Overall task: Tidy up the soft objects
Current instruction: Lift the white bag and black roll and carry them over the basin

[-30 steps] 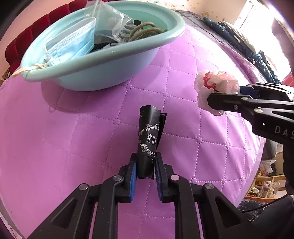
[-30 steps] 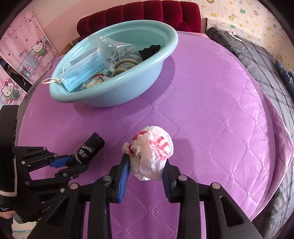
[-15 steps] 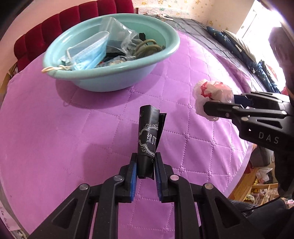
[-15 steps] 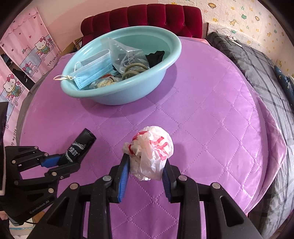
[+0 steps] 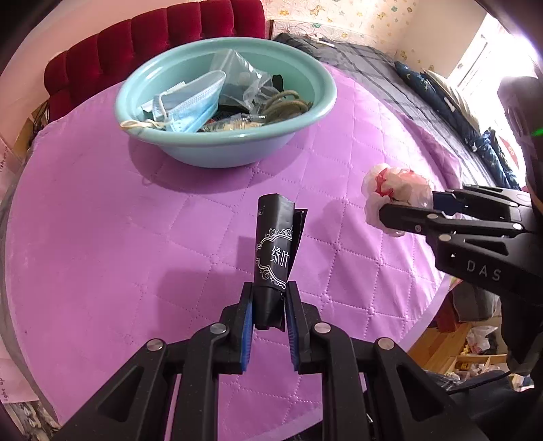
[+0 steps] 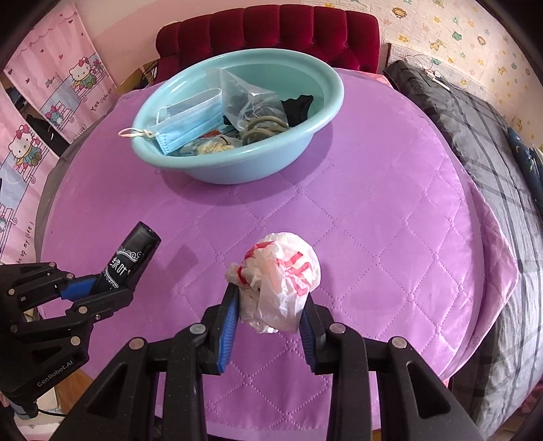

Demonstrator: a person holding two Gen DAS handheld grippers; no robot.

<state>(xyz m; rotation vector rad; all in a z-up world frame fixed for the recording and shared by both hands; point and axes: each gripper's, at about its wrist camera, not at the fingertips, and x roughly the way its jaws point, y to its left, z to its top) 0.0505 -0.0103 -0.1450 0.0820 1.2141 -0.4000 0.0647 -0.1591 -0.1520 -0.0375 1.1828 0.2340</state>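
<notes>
My left gripper [image 5: 268,305] is shut on a black roll of bags with white lettering [image 5: 275,247], held upright above the purple quilted table; it also shows in the right wrist view [image 6: 130,259]. My right gripper [image 6: 269,307] is shut on a crumpled white and red plastic bag [image 6: 281,274], seen from the left wrist too [image 5: 393,190]. A teal basin [image 5: 305,125] stands at the far side and holds a blue face mask [image 5: 190,105], a clear plastic bag [image 6: 249,95], a coiled olive cord [image 6: 264,127] and dark cloth [image 6: 298,105].
The round table has a purple quilted cover [image 6: 373,203]. A red tufted headboard [image 6: 271,27] stands behind the basin. A grey checked bed [image 6: 475,135] lies to the right. Pink cartoon curtains [image 6: 44,101] hang at the left.
Both grippers have risen and pulled back from the basin, so it looks smaller and farther. Each keeps hold of its object.
</notes>
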